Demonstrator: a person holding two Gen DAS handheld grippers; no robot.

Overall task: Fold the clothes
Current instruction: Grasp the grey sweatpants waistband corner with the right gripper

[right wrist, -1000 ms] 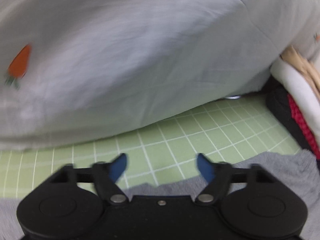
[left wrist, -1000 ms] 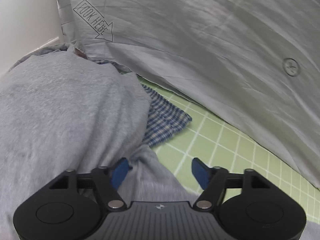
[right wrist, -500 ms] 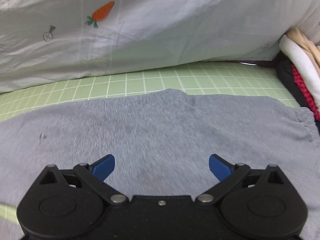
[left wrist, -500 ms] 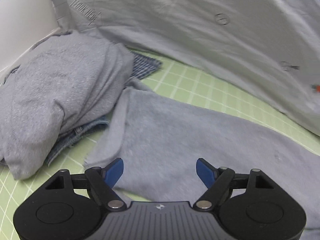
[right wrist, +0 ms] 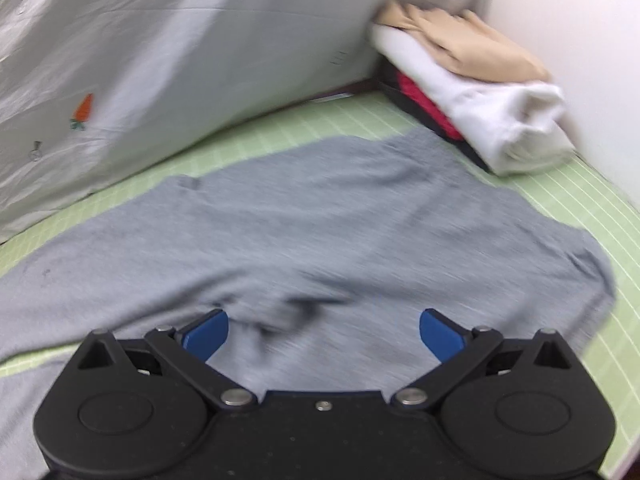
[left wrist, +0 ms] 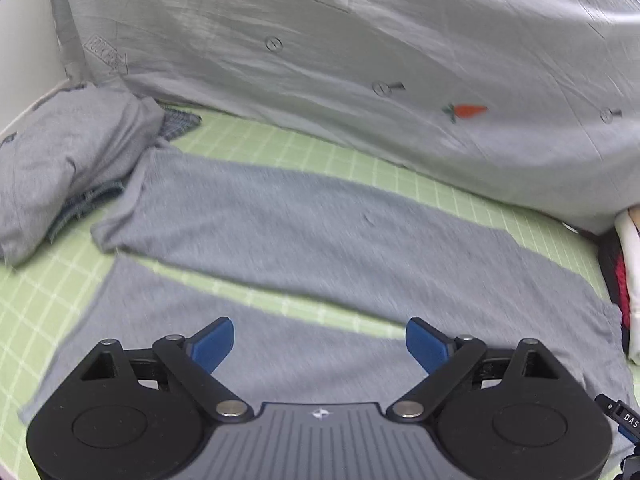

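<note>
A pair of grey trousers (left wrist: 304,236) lies spread flat on the green gridded mat (left wrist: 280,148), its two legs running to the left. It also shows in the right wrist view (right wrist: 320,224), where the waist end lies near my gripper. My left gripper (left wrist: 320,344) is open and empty above the nearer leg. My right gripper (right wrist: 324,332) is open and empty above the waist part.
A pile of grey and blue checked clothes (left wrist: 68,160) sits at the left. A stack of folded clothes (right wrist: 472,92), beige, white, red and black, sits at the right. A grey sheet with carrot prints (left wrist: 360,48) rises behind the mat.
Both grippers have pulled back and up from the trousers. The view widened from close cloth to the whole spread garment. Both stay open.
</note>
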